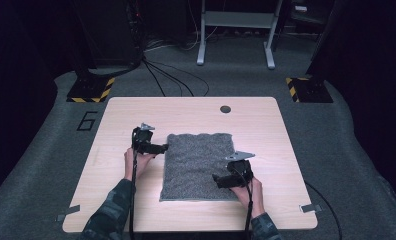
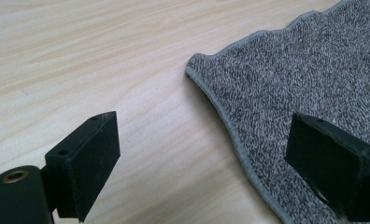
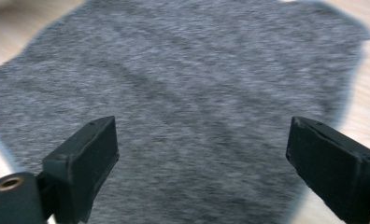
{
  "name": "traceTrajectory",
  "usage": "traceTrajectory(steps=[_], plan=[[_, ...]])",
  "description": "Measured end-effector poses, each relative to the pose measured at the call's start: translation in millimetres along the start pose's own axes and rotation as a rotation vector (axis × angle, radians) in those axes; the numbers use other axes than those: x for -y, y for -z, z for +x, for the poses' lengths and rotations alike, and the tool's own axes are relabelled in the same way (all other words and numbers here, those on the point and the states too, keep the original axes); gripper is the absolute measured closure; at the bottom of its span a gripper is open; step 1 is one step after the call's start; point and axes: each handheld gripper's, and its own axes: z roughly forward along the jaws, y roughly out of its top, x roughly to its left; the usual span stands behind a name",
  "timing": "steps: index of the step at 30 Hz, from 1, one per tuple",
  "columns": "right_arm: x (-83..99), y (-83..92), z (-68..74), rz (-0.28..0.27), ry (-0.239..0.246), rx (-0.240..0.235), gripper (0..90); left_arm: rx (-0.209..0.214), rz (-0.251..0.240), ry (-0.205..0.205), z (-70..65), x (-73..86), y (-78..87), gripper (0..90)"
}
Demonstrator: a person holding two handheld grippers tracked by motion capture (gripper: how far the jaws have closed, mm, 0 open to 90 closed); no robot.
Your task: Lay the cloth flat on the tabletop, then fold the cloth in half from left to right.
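A grey speckled cloth (image 1: 198, 165) lies flat on the light wooden table (image 1: 116, 115), a little right of the middle. My left gripper (image 1: 164, 148) is at the cloth's far left corner, open, with its jaws set wide either side of the hemmed edge (image 2: 220, 105). My right gripper (image 1: 215, 179) hangs over the cloth's near right part, open and empty. In the right gripper view the cloth (image 3: 188, 107) spreads blurred beneath the wide jaws. In the left gripper view the cloth's corner (image 2: 195, 63) rests on bare wood.
A dark round hole (image 1: 225, 109) sits in the table near its far edge. Tape tabs (image 1: 311, 207) mark the near corners. Beyond the table are cables (image 1: 171, 75), a white frame (image 1: 236, 30) and yellow-black striped stand bases (image 1: 91, 90) on grey carpet.
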Motion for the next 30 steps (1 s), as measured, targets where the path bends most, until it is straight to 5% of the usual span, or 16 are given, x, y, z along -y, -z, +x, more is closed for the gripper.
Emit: traceTrajectory(steps=[13,19,22,30], plan=[[-6.6,-23.4,67.0,0.05,0.098,-0.123,4.3,0.042,-0.007,0.011,4.1,-19.1,-24.0,9.6],[-14.2,-40.7,103.9,0.052,0.164,-0.182,4.3,0.055,0.027,0.005,7.1,-21.9,-38.3,9.8],[-19.3,-49.0,127.5,0.059,0.212,-0.211,6.2,0.052,0.036,-0.01,8.0,-22.9,-43.6,11.9],[-26.8,-65.0,156.7,0.065,0.244,-0.227,15.6,0.031,0.049,-0.038,4.9,-24.9,-55.4,17.4]])
